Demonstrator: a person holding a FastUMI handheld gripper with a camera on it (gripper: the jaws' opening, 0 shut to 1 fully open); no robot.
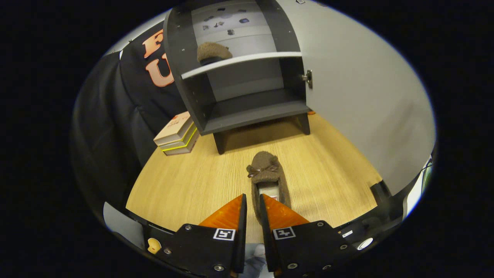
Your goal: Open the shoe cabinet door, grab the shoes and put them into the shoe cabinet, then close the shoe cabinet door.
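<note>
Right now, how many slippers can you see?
2. One brown slipper sits on the upper shelf of the open cabinet. The other slipper lies on the wooden table, its heel between the gripper fingers, which are nearly closed around its side wall.

Brown slipper (266, 177) on floor; cabinet (247, 88) open.

The grey shoe cabinet (247, 77) stands open beyond the fingers (231, 210), its light door (366, 96) swung wide to the right. The lower shelf (254, 112) is bare; a brown fuzzy slipper (213, 52) occupies the upper shelf. Another brown slipper (266, 175) lies on the wooden desk (185, 181), its heel wall between the nearly closed fingers. Stacked books (177, 135) flank the cabinet's left.
</note>
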